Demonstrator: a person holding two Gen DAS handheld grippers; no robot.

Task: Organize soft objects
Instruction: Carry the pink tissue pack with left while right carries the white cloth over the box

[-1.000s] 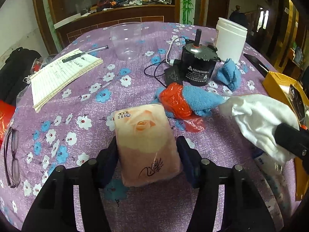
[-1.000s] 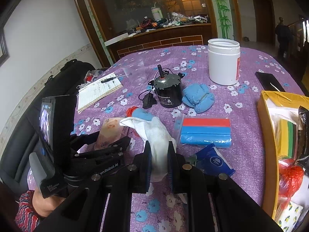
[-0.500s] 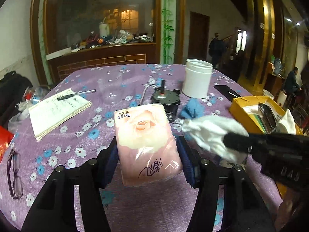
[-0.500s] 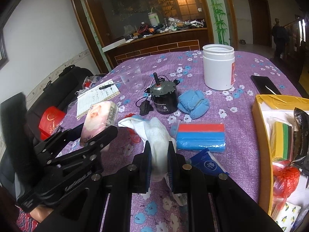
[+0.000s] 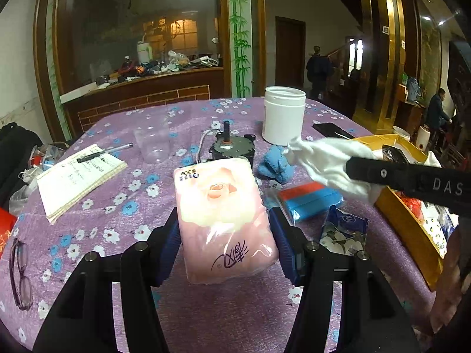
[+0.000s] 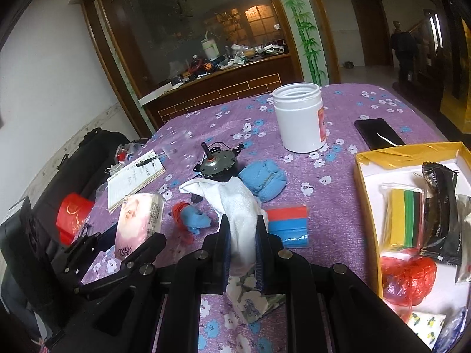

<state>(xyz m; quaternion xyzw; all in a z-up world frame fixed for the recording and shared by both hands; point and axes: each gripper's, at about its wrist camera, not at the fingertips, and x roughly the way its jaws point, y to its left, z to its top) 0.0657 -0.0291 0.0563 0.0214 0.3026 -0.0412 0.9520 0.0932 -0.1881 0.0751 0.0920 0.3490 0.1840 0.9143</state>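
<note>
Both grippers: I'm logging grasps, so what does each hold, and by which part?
Left gripper clamps the pink tissue pack across its long sides, near the lower end. Right gripper pinches the white cloth at one end.

Crowded middle, free near edge

The motor (image 6: 219, 167), white jar (image 6: 300, 117) and blue cloth (image 6: 263, 179) block the middle; the yellow box (image 6: 365, 206) closes the right, the notebook (image 5: 79, 176) the left. Bare tablecloth (image 5: 220, 317) lies near.

My two wrist cameras look forward and down across the table (image 5: 88, 226), close above it; both views share the jar (image 5: 284, 114) (image 6: 300, 117) and motor (image 5: 232, 147) (image 6: 217, 166).
</note>
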